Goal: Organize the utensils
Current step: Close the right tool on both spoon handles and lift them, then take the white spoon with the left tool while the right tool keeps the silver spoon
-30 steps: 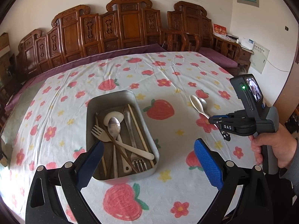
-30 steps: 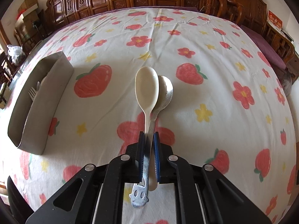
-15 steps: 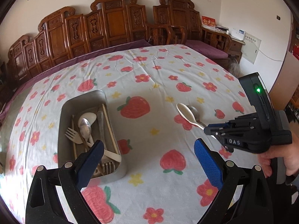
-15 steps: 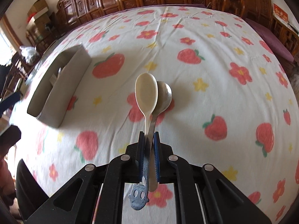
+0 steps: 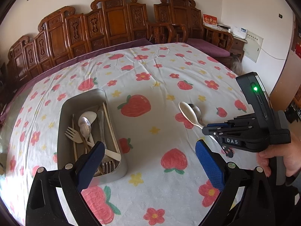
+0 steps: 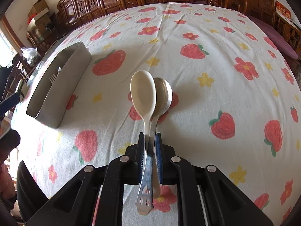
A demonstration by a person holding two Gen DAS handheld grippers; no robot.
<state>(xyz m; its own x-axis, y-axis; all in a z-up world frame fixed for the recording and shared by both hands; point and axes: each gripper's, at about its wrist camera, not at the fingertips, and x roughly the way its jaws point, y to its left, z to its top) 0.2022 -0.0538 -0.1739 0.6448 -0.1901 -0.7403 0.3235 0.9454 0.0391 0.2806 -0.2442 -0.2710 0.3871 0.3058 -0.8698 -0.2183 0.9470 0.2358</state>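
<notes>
My right gripper (image 6: 149, 143) holds two spoons by their handles, a cream plastic spoon (image 6: 143, 94) and a metal spoon (image 6: 164, 94) side by side. Its jaws are opening slightly, with both handles still between the pads. The bowls hang low over the strawberry tablecloth, right of the metal tray (image 6: 56, 94). In the left wrist view the right gripper (image 5: 207, 130) and both the cream spoon (image 5: 187, 112) and the metal spoon (image 5: 196, 110) sit at the right. The tray (image 5: 64, 111) holds several forks, spoons and chopsticks. My left gripper (image 5: 148, 160) stands wide open and empty near the tray's close end.
A person's hand (image 5: 278, 156) grips the right tool's handle at the right edge. Carved wooden chairs (image 5: 116, 22) line the far side of the table. A wide stretch of tablecloth (image 5: 150, 75) lies between tray and spoons.
The left wrist view has swung right, so the tray now sits further left in it. The right gripper carried the spoons lower and nearer the tray, and its pads stand a little wider.
</notes>
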